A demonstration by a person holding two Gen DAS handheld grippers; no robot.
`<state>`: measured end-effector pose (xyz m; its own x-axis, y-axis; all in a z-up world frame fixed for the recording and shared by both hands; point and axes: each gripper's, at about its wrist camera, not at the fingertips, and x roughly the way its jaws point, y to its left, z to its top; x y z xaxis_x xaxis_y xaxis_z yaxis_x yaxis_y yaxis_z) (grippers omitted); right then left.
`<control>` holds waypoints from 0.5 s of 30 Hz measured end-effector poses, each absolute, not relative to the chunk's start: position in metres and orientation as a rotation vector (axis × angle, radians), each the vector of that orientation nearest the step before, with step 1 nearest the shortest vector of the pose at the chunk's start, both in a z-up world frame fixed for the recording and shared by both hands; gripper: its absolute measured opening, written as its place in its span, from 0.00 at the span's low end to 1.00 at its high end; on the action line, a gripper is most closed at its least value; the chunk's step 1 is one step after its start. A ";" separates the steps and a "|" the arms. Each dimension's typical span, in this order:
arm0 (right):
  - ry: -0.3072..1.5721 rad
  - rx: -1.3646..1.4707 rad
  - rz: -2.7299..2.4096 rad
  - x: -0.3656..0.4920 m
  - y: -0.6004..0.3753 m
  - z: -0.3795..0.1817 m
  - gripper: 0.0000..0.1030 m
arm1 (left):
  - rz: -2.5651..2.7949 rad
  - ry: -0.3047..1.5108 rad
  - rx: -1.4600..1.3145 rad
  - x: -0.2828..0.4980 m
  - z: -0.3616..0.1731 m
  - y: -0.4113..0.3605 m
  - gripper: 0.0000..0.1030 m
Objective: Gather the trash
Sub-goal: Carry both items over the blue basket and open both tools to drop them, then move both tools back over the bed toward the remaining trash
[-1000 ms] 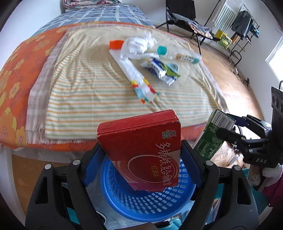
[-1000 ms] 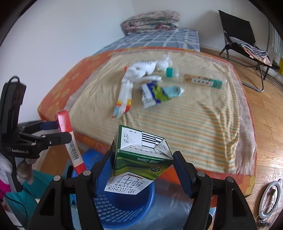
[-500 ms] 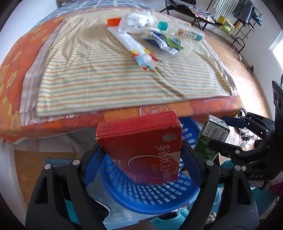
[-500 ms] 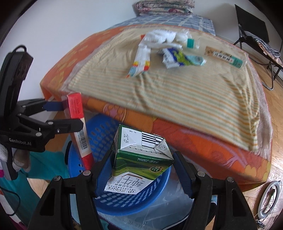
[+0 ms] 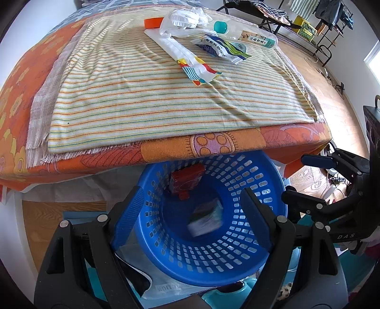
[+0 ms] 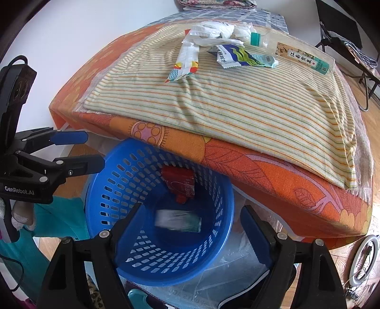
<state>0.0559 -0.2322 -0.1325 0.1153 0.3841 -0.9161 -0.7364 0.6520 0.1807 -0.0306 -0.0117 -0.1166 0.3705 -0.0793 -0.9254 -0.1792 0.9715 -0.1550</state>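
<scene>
A blue plastic basket (image 5: 213, 268) stands on the floor against the bed's edge. Inside it lies a red box (image 5: 187, 180) by the far wall, and a green and white carton (image 5: 205, 219), blurred, sits near the bottom. My left gripper (image 5: 192, 192) hangs open over the basket with nothing between its fingers. My right gripper (image 6: 191, 209) is over the same basket (image 6: 166, 273); its jaws are opening and hold nothing. The right wrist view shows the red box (image 6: 180, 183), the carton (image 6: 178, 219) and the left gripper (image 6: 92, 151).
On the bed's striped towel (image 5: 147, 95) lie a plastic bottle (image 5: 247, 35), a blue and green wrapper (image 5: 220, 48), a long white wrapper (image 5: 185, 57) and crumpled white plastic (image 5: 185, 19). A folding chair (image 6: 344, 31) stands behind. A ring light (image 6: 363, 259) lies on the floor.
Both grippers came down over the basket. The left one let go of the red box and the right one let go of the carton; both items now lie in the basket.
</scene>
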 end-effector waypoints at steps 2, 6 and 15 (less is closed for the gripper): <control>1.195 -0.357 0.845 0.056 -0.232 -0.132 0.82 | 0.064 1.191 -0.242 -0.030 -0.116 -0.012 0.83; 1.189 -0.353 0.843 0.057 -0.233 -0.130 0.82 | 0.066 1.188 -0.238 -0.029 -0.116 -0.013 0.83; 1.191 -0.305 0.825 0.067 -0.237 -0.124 0.83 | 0.069 1.169 -0.249 -0.023 -0.108 -0.010 0.83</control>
